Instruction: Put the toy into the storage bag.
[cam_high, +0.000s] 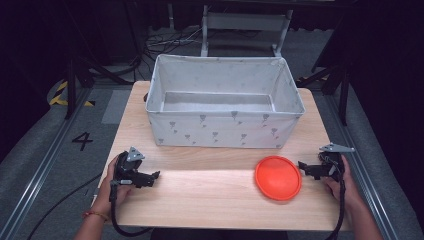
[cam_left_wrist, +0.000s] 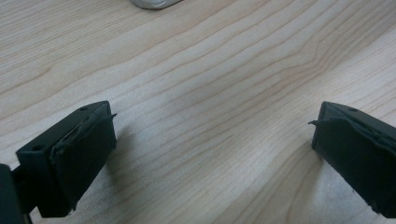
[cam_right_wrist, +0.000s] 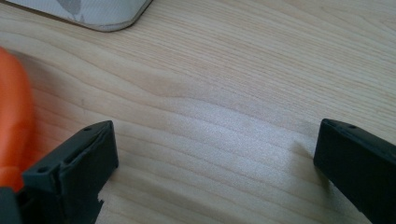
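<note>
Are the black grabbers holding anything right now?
No, nothing is held. The left gripper and the right gripper both have open jaws over bare wooden table. The round orange plastic disc lies beside the right gripper, not between its jaws.

Both grippers, left (cam_high: 156, 175) and right (cam_high: 301, 164), were black, grey three-cornered plates atop, black cables trailing; left wrist wore a bracelet (cam_high: 95, 215).

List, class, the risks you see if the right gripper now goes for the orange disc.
1. The orange disc lies flat on the wooden table; the open right gripper may slide over its rim or push it away.
2. It sits near the table's front edge and could be knocked off.
3. The fabric bin has tall walls a carried disc might catch.
</note>
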